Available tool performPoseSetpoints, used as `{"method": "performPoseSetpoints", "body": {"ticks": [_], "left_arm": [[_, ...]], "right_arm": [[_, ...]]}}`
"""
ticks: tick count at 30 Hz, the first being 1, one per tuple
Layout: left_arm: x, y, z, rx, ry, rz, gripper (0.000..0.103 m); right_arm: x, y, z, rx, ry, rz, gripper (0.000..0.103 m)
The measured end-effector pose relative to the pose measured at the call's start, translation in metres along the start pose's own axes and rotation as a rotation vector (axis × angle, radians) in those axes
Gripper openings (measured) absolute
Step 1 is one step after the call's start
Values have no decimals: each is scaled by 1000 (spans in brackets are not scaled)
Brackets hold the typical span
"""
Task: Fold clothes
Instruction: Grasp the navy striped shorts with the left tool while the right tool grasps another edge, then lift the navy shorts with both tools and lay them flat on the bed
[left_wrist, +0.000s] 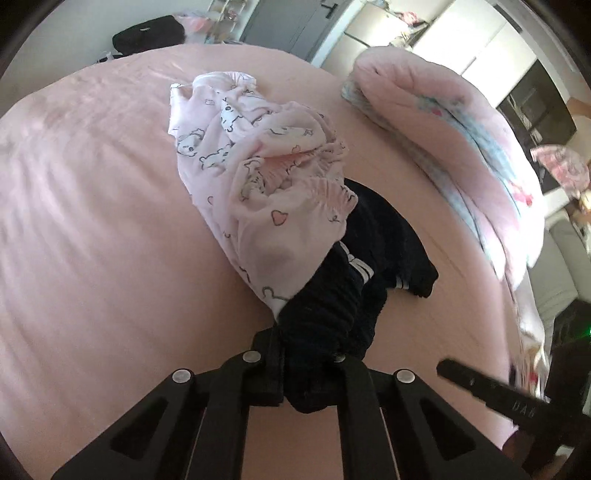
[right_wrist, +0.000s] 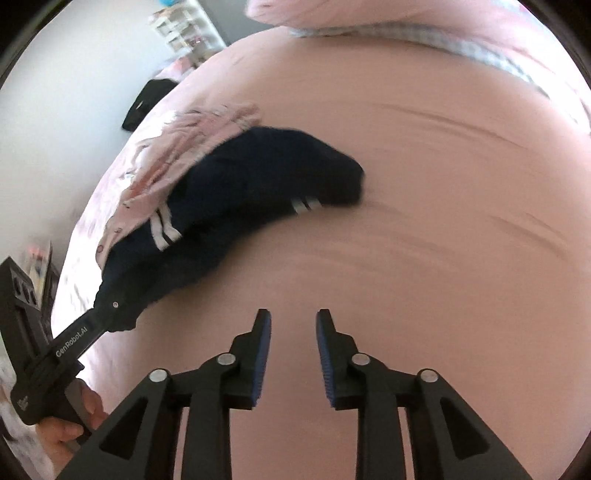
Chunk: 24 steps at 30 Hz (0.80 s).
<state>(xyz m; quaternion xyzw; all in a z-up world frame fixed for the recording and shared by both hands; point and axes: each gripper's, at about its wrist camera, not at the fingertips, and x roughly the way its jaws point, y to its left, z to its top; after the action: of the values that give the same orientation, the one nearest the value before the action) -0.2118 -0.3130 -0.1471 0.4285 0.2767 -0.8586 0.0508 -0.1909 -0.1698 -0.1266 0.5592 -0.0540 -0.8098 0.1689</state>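
Observation:
A dark navy garment with white stripes (left_wrist: 373, 251) lies crumpled on the pink bed sheet (left_wrist: 92, 221), partly under a pale pink garment printed with bears and hearts (left_wrist: 258, 166). My left gripper (left_wrist: 306, 369) is shut on the near end of the navy garment, and bunched cloth hides the fingertips. The right wrist view shows the same grip, with the left gripper (right_wrist: 109, 308) clamped on the navy garment (right_wrist: 240, 192). My right gripper (right_wrist: 293, 332) hangs over bare sheet (right_wrist: 443, 221) to the right of that garment, open, with nothing between its blue pads (right_wrist: 262, 354).
A folded pink quilt with a blue and white underside (left_wrist: 443, 140) lies along the bed's right side. A black bag (left_wrist: 147, 33) sits beyond the far edge. Shelves and cabinets (left_wrist: 406, 40) line the room behind. A person's hand (right_wrist: 70, 424) holds the left gripper's handle.

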Motion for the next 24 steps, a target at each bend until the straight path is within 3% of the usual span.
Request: {"method": "performPoseSetpoints", "body": {"ticks": [2, 4, 8, 15, 17, 18, 20, 21, 22, 24], "left_arm": [[-32, -5, -24, 6, -2, -23, 4], [-56, -10, -33, 16, -11, -30, 4], [-94, -2, -39, 33, -31, -11, 4], [-100, -26, -26, 43, -61, 11, 4], [-105, -23, -27, 32, -76, 8, 4], [-106, -20, -25, 20, -76, 4, 4], [-104, -14, -17, -1, -71, -1, 4], [-106, -12, -2, 0, -80, 9, 4], [-112, -10, 12, 7, -97, 20, 4], [-136, -12, 49, 24, -153, 18, 4]], "right_arm": [[-14, 8, -14, -29, -24, -17, 56], [-23, 13, -22, -55, -53, -60, 68], [-14, 18, -22, -108, -98, -169, 68], [44, 22, -23, -160, 22, -32, 68], [59, 37, -17, -209, 7, -89, 69], [70, 39, -7, -196, 7, -89, 69], [87, 38, 18, -138, 29, -78, 33], [84, 37, 36, -93, 29, -39, 23], [74, 40, 54, -74, 2, -1, 21], [27, 66, 93, -141, -139, -28, 21]]}}
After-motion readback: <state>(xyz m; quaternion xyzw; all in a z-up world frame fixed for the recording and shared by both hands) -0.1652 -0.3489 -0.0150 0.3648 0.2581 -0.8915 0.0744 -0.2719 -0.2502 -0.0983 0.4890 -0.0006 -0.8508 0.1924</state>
